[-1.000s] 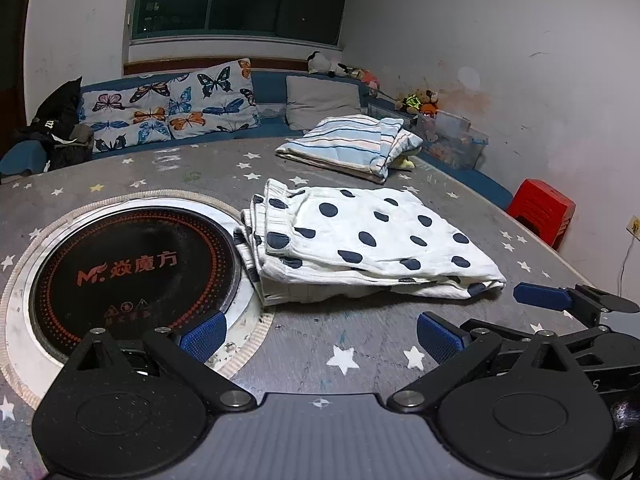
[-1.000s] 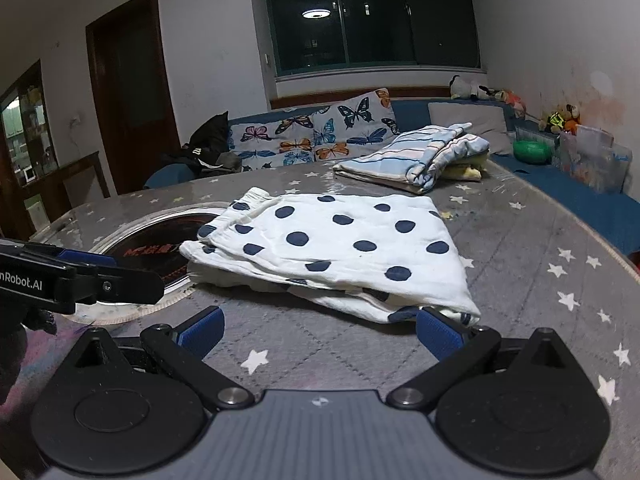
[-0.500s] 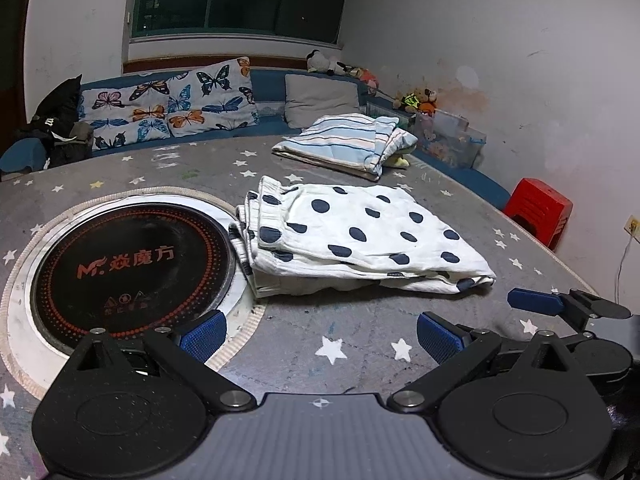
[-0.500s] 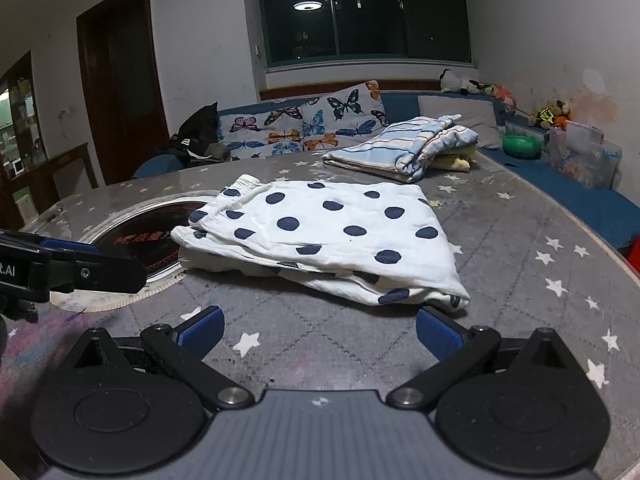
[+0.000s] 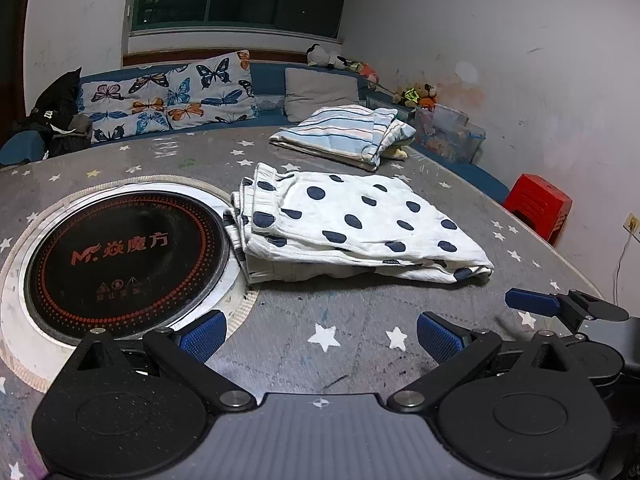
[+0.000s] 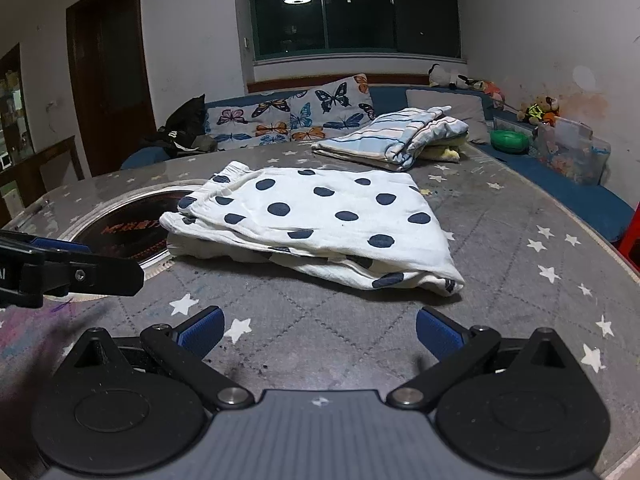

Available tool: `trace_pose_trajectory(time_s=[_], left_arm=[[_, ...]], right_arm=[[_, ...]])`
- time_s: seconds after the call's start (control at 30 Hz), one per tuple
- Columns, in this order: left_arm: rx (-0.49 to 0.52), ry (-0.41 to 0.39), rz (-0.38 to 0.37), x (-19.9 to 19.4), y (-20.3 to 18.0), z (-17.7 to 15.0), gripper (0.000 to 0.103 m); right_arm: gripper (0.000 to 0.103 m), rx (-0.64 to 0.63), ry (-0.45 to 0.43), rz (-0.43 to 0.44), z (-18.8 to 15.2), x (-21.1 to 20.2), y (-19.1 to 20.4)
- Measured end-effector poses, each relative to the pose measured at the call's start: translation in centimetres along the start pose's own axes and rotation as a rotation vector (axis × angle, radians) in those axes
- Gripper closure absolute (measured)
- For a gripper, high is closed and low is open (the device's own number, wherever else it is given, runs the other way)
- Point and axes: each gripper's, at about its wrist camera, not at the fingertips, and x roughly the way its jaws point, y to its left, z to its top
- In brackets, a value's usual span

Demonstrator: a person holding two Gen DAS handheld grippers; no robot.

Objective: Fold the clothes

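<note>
Lying apart, two folded garments: polka-dot garment [image 5: 352, 220], striped garment [image 5: 344, 136].

The round black glass cooktop [image 5: 124, 264] sunk into the grey star-patterned table [image 5: 360, 320] near its left edge carries an orange "MF" logo followed by the Chinese characters 焱魔方; smaller marks beneath are unreadable.

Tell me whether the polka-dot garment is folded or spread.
Folded: the polka-dot garment lies in stacked layers on the table, edges doubled.
</note>
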Motion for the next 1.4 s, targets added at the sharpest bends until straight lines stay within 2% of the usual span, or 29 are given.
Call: trace_pose_trajectory(time_s=[0.8,1.4], left_arm=[[0.028,-0.001,-0.004,-0.1,-0.5,-0.5,0.0],[0.046,0.029,0.013,1.8,-0.2,0.2,0.0]], right_arm=[[0.0,0.001,0.002,-0.017,0.3,0.0,0.5],[0.0,0.0,0.022,-0.02,1.1,1.7,0.1]])
